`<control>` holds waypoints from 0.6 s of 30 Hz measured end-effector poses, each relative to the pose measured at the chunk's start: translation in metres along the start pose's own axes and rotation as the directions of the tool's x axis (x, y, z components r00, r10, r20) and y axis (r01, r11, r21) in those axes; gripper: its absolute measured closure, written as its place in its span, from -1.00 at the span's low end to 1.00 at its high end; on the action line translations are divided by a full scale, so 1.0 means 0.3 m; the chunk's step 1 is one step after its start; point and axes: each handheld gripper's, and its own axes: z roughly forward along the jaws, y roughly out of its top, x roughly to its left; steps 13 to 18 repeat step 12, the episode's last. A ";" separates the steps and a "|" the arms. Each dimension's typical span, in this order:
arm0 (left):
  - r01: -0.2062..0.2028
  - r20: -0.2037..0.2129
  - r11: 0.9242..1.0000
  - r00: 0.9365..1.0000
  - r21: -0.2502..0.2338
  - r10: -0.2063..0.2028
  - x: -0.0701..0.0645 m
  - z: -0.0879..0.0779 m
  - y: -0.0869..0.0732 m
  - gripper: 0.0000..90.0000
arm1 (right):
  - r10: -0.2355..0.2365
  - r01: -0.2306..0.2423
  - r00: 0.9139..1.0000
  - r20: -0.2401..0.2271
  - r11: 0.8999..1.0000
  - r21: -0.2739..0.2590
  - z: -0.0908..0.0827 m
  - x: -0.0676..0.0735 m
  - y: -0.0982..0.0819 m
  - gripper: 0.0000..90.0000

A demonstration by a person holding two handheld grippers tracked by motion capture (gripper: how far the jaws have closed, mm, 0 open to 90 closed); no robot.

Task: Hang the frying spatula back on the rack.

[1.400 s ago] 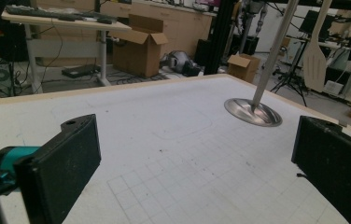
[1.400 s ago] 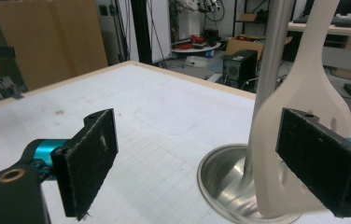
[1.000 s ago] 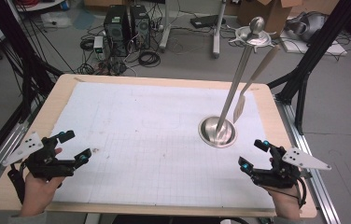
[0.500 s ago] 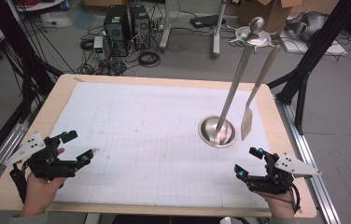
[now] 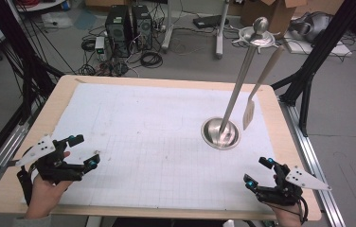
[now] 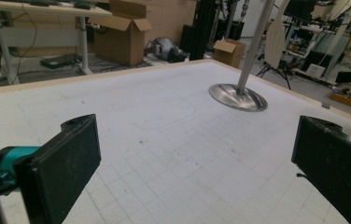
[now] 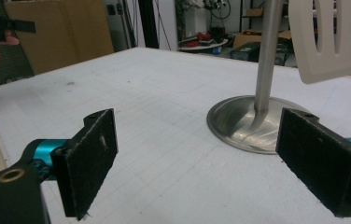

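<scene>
1. High view: cream slotted plastic spatula (image 5: 249, 112) hanging from tall steel stand with round dished base (image 5: 220, 133), far right of white gridded mat (image 5: 133, 142).
2. Right gripper (image 5: 258, 172) and left gripper (image 5: 83, 151) both gaping, empty (near edge).
3. Probably light, stiff, slick; best pinched on flat handle.

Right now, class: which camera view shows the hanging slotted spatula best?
The right gripper view: the spatula blade hangs close, its slots plain, beside the stand pole. The high view shows its whole length, small. The left gripper view catches its pale blade, far off.
</scene>
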 end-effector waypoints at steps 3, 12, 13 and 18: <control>0.004 -0.001 1.000 1.000 0.015 -0.004 0.003 0.007 -0.010 -0.96 | 0.016 -0.016 1.000 0.002 1.000 -0.016 -0.013 -0.007 -0.001 -0.74; 0.009 -0.008 0.999 1.000 0.038 -0.008 0.008 0.016 -0.025 -0.96 | 0.058 -0.058 0.998 -0.007 0.997 -0.049 -0.021 -0.018 0.001 -0.74; 0.009 -0.008 0.999 1.000 0.038 -0.008 0.008 0.016 -0.025 -0.96 | 0.058 -0.058 0.998 -0.007 0.997 -0.049 -0.021 -0.018 0.001 -0.74; 0.009 -0.008 0.999 1.000 0.038 -0.008 0.008 0.016 -0.025 -0.96 | 0.058 -0.058 0.998 -0.007 0.997 -0.049 -0.021 -0.018 0.001 -0.74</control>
